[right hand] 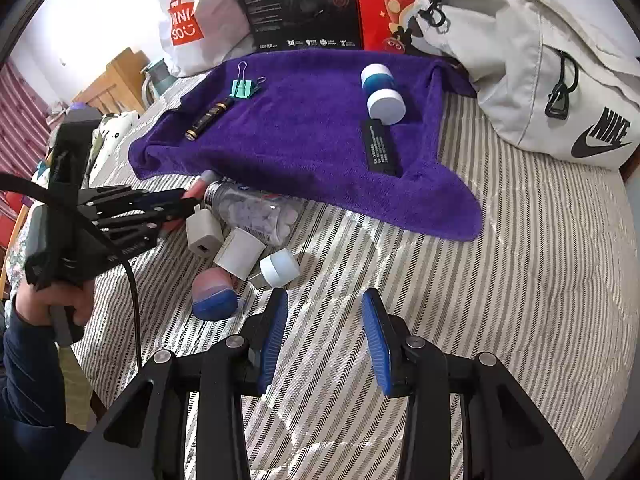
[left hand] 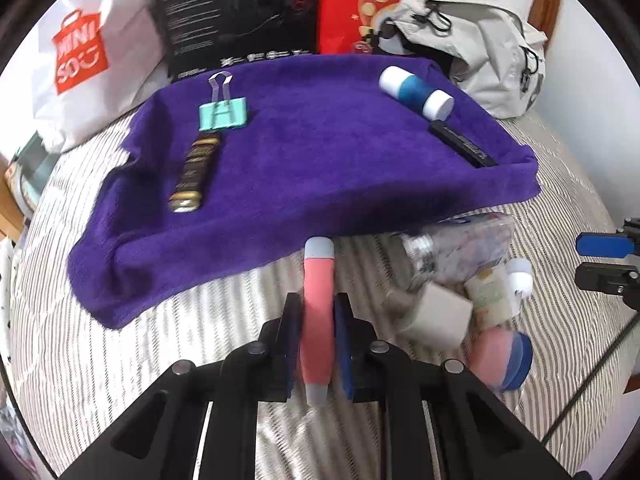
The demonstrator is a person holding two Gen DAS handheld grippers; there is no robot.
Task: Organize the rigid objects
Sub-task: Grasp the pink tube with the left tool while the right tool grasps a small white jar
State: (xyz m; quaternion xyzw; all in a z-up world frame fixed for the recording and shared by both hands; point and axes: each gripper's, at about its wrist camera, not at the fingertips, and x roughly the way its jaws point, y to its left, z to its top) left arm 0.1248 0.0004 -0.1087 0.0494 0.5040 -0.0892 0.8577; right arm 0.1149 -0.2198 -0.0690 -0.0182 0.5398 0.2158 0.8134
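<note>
Gripping a pink tube with grey end caps point(left hand: 318, 312), the left gripper point(left hand: 318, 344) has its fingers clamped on the tube's middle, the tube pointing forward toward the near edge of the purple towel point(left hand: 320, 152) spread on the striped bed point(right hand: 500, 300). Four items already lie on the towel: a teal binder clip point(left hand: 223, 115) with a dark gold-printed tube point(left hand: 195, 174) just below it on the left, and a blue-and-white cylinder point(left hand: 414, 91) with a black stick point(left hand: 464, 145) on the right. Unsorted items remain in a cluster on the bed near the towel's edge: a clear bottle of tablets point(right hand: 256, 210), a white charger block point(right hand: 202, 232), a white cylinder point(right hand: 240, 258), a small white-capped piece point(right hand: 278, 268) and a pink-and-blue container point(right hand: 212, 294). The right gripper point(right hand: 324, 332) hovers over the bed beside this cluster, its fingers apart and empty. The step in hand appears to be the transfer of the pink tube to the towel; the next move likely calls for carrying it forward over the towel's open middle and releasing it apart from the items already placed.
</note>
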